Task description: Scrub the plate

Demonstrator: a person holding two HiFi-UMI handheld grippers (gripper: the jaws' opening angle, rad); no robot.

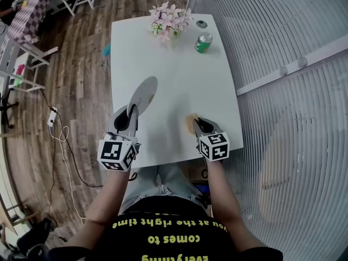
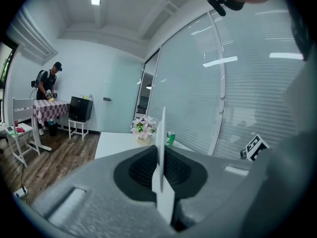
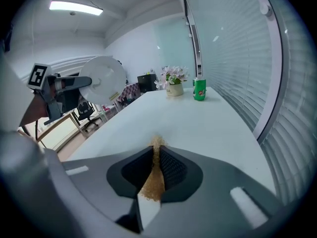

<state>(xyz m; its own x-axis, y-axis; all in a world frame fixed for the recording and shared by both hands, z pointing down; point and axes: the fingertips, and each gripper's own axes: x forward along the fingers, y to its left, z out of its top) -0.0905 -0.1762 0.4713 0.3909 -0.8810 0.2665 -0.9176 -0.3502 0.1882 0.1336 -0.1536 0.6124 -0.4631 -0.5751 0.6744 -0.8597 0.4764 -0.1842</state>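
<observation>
In the head view the left gripper [image 1: 132, 111] sits left of centre, its jaws pressed together on the lower rim of a white plate [image 1: 143, 92], which stands tilted on edge above the white table [image 1: 174, 69]. The left gripper view shows the plate edge-on, pinched thin between the two dark pads. Right of centre, the right gripper [image 1: 194, 125] is clamped on a tan, fibrous scrubbing pad [image 1: 189, 123], which pokes out past its jaws low over the tabletop, apart from the plate. At the top of the frame, a pot of pink flowers [image 1: 169, 20] and a green can [image 1: 204, 42] stand near the table's far end.
</observation>
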